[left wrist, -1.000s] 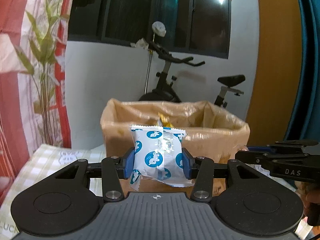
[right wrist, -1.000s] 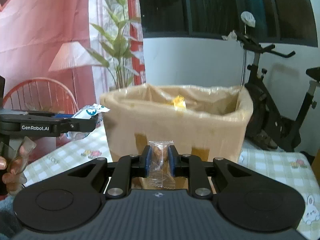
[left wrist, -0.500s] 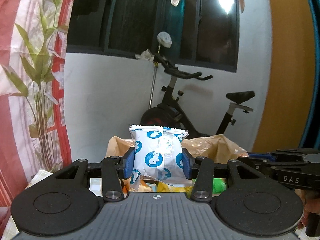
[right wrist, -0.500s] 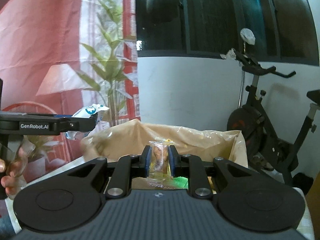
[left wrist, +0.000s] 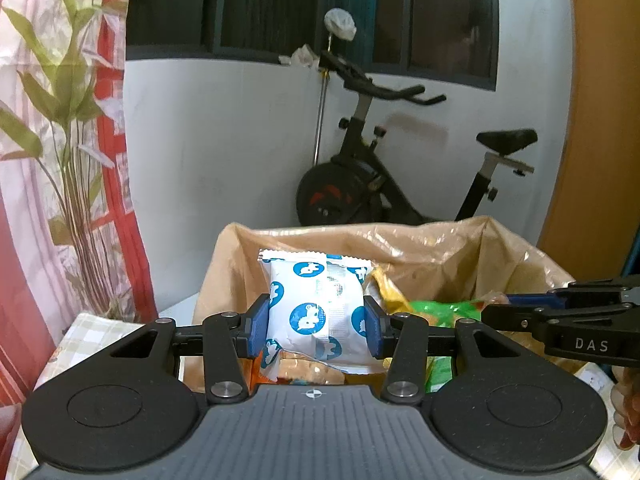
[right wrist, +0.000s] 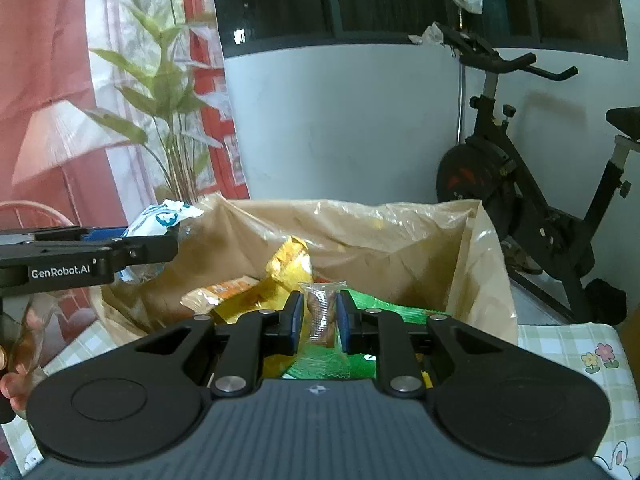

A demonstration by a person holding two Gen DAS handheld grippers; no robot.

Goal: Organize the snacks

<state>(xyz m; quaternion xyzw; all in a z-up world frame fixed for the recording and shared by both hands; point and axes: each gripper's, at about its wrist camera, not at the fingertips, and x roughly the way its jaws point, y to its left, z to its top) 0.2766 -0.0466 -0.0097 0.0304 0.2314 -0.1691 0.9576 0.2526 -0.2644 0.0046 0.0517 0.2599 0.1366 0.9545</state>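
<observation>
Checkered tablecloth [right wrist: 568, 344] with small flower prints covers the table, white wall and dark windows behind. White packet with blue round logos [left wrist: 318, 312] is pinched upright between the blue pads of the left gripper [left wrist: 316, 326], held over the near rim of the lined box; print on it too small to read, its lower corner hangs crumpled below the pads. Small clear-wrapped snack [right wrist: 319, 314], brownish contents, is clamped between the narrowly set pads of the right gripper [right wrist: 318, 316], also over the box opening; its lower end is hidden behind the gripper body. Cardboard box [right wrist: 486, 280] lined with a tan plastic bag sits on the table, and inside it lie a yellow bag [right wrist: 286, 268], an orange-and-white pack [right wrist: 224, 290] and a green pack [right wrist: 384, 308], all partly covered by each other and by the grippers, labels not legible. In the right wrist view the left gripper comes in from the left edge with "GenRobot.AI" on its side, a hand [right wrist: 12, 380] below it cut off by the frame. In the left wrist view the right gripper shows at the right edge with "DAS" on it. Behind: black exercise bike [left wrist: 384, 184] with something white wrapped on a pole above the handlebar, red and white curtain [left wrist: 48, 160] with printed green leaves, orange panel [left wrist: 592, 120] at far right.
</observation>
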